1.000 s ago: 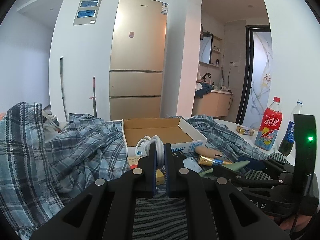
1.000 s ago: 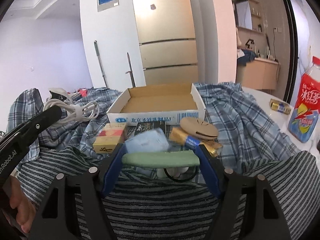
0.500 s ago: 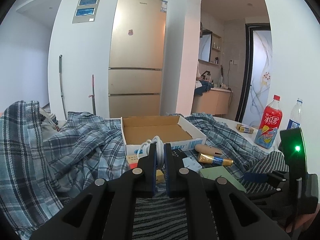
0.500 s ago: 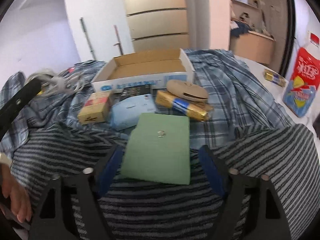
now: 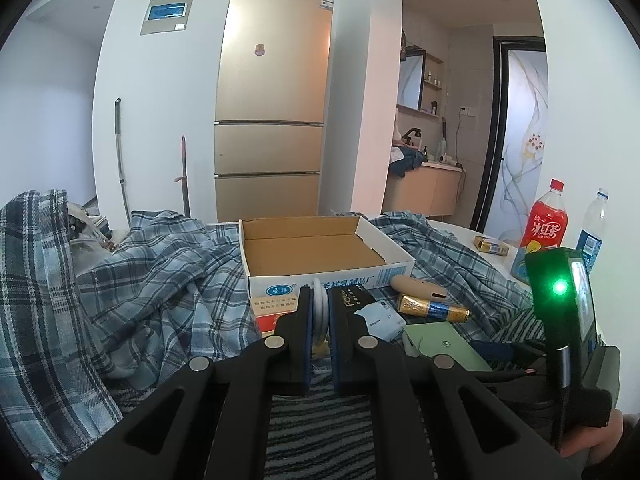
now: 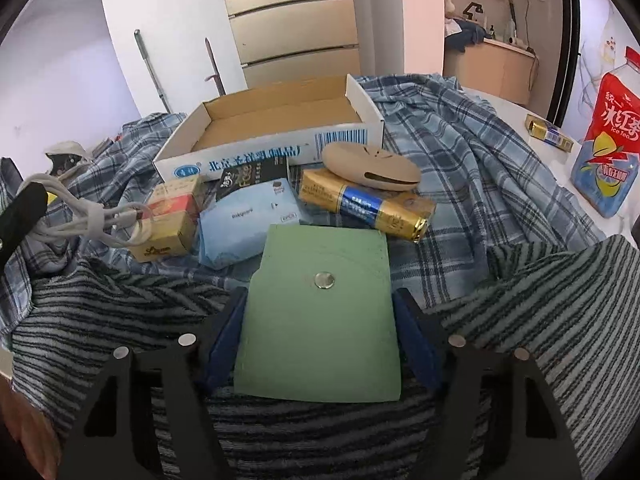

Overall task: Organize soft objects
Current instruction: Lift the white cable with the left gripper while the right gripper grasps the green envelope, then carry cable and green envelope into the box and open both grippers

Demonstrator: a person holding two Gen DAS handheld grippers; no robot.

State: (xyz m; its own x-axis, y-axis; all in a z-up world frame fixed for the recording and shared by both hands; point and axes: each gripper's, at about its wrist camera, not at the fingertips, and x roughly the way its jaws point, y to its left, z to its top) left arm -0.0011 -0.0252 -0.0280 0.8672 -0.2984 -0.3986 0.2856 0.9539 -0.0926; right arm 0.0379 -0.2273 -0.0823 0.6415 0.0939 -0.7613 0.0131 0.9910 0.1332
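Going left to right: the left gripper (image 5: 319, 312) is clamped tight on a bundle of white cable (image 6: 86, 216), held up off the plaid cloth (image 5: 152, 288) beside the red and gold carton (image 6: 170, 220). Next along sit the pale blue tissue pack (image 6: 244, 224) and the gold and blue battery pack (image 6: 368, 206), with the tan oval case (image 6: 370, 166) resting just behind it against the open cardboard box (image 6: 276, 120), which has nothing in it.

The right gripper (image 6: 320, 338) is the one doing the work — its jaws are closing, with the green snap pouch (image 6: 320, 304) lying flat between them on the striped towel (image 6: 540, 320). I can't quite tell if the pads have bitten yet.

My take: the pouch is thin and floppy, so squeeze its side edges evenly and low, or it'll bow upward and pop out. Lift level, keep the towel from catching in the grip, then clear the battery pack and case on the way to the box — assuming that's where it's headed.
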